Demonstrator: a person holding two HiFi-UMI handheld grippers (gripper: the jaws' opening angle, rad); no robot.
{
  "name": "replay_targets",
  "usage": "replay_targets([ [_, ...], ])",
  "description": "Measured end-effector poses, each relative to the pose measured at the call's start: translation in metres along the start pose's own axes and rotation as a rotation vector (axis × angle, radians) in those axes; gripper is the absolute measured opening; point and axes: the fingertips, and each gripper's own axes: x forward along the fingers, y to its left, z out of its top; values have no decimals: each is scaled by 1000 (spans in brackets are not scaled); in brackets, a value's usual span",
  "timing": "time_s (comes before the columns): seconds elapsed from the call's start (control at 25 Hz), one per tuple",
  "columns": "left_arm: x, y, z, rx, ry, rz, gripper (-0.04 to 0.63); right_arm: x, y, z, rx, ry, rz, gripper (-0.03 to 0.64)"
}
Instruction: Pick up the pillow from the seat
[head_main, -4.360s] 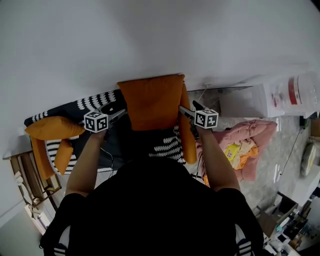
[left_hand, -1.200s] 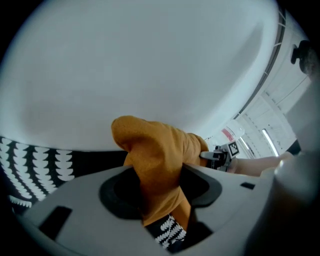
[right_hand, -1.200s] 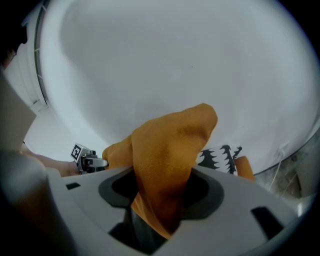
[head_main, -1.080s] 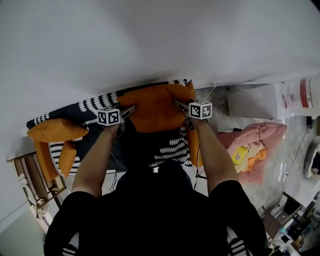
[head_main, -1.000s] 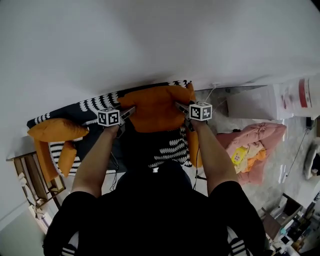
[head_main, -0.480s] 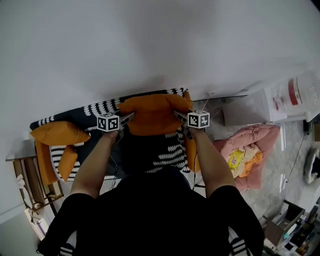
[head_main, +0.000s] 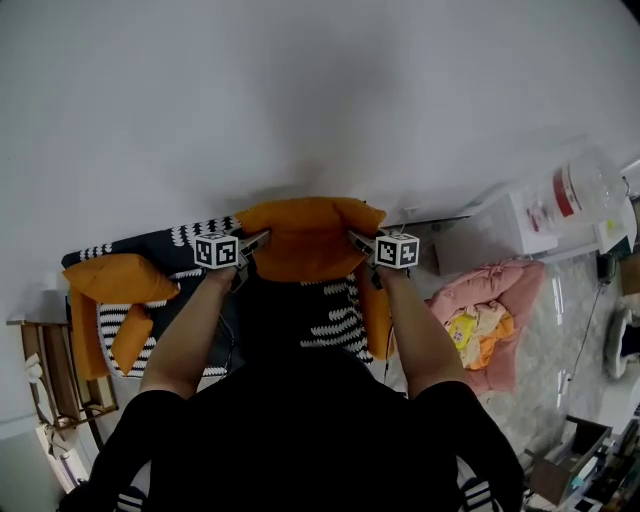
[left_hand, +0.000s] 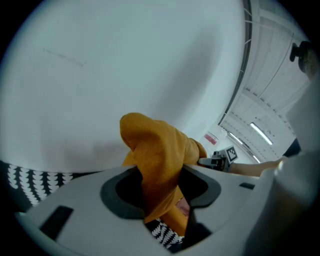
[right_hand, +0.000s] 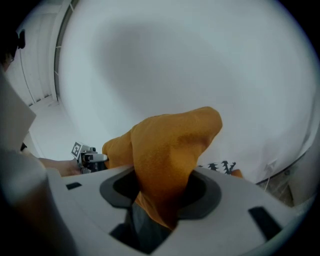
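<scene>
The orange pillow (head_main: 308, 238) hangs bunched between my two grippers, in front of the white wall and above the seat with its black-and-white patterned cover (head_main: 335, 312). My left gripper (head_main: 264, 237) is shut on the pillow's left edge, my right gripper (head_main: 353, 237) on its right edge. In the left gripper view a fold of the orange pillow (left_hand: 156, 157) is pinched between the jaws of the left gripper (left_hand: 161, 201). The right gripper view shows the same: the pillow (right_hand: 175, 145) clamped in the right gripper (right_hand: 160, 202).
An orange cushion (head_main: 120, 278) and a smaller one (head_main: 131, 338) lie on the seat's left part. An orange side piece (head_main: 376, 312) stands at its right. A pink bundle (head_main: 482, 318) lies on the floor, a white box (head_main: 498, 230) behind it, a wooden rack (head_main: 45, 372) at left.
Both grippers have risen with the pillow, away from the seat and up against the wall. The pillow has gone from flat to bunched between them.
</scene>
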Motion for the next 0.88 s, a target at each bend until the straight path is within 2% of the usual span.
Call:
replay_targets([
  [0.44, -26, -44, 39, 28, -66, -39, 207, -42, 32, 45, -69, -59, 3, 202],
  [0.88, -67, -95, 80, 101, -145, -106, 207, -85, 79, 80, -105, -161, 31, 204],
])
